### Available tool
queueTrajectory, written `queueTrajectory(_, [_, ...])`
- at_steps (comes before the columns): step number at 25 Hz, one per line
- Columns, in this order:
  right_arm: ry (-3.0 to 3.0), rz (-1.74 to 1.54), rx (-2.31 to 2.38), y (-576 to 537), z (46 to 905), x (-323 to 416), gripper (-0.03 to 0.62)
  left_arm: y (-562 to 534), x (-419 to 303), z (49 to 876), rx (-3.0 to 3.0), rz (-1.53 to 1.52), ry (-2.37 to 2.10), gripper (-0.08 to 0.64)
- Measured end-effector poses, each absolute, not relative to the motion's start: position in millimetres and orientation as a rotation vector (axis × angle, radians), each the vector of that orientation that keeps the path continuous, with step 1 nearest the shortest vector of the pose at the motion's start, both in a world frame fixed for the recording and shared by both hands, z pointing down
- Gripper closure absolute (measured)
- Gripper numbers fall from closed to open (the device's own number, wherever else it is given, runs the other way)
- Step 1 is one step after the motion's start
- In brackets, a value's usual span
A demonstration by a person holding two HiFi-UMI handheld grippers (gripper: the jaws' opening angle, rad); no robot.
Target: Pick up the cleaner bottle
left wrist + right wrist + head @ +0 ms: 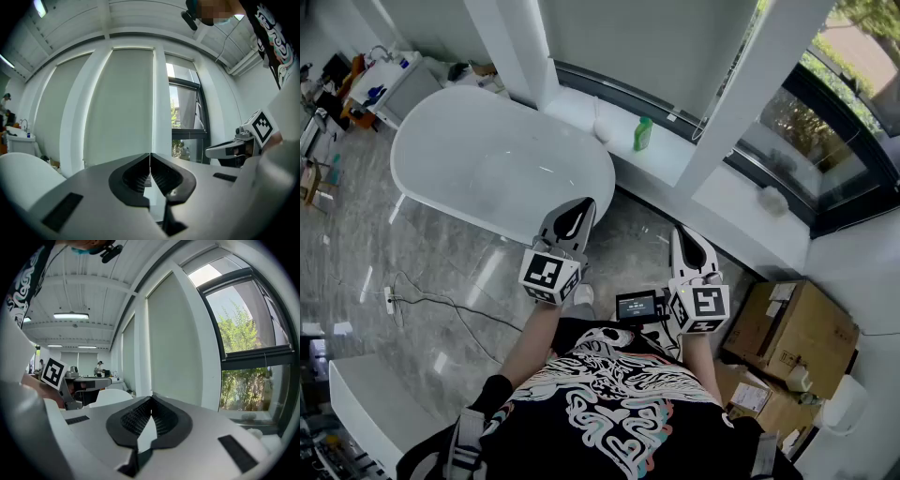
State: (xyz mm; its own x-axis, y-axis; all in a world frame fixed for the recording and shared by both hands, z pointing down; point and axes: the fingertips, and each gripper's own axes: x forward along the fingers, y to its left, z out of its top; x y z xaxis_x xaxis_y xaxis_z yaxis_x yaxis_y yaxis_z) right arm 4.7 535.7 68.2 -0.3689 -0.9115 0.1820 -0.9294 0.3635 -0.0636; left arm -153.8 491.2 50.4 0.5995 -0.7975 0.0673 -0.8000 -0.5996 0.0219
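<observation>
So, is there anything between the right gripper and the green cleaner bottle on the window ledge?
Nothing visible does. Only bare floor and the front edge of the ledge lie between the right gripper and the cleaner bottle.

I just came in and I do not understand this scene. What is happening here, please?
A person stands beside a white bathtub, holding a gripper in each hand. The left gripper and the right gripper both have their fingers closed, with nothing between them. The green cleaner bottle stands untouched on the window ledge ahead of them, so the pickup is not yet started.
</observation>
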Motion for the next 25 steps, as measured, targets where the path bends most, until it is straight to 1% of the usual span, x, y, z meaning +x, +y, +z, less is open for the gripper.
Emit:
queueTrajectory(10, [-2.488,0.209,1.730,550,62,12,0.565,500,-148,47,2.775,0.072,-1.369,0.541])
queueTrajectory(15, [-2.498,0.312,1.747,549,68,18,0.565,499,-143,46,2.777,0.076,-1.359,0.541])
queueTrajectory(25, [-2.469,0.291,1.754,558,73,33,0.565,501,-138,53,2.746,0.107,-1.396,0.541])
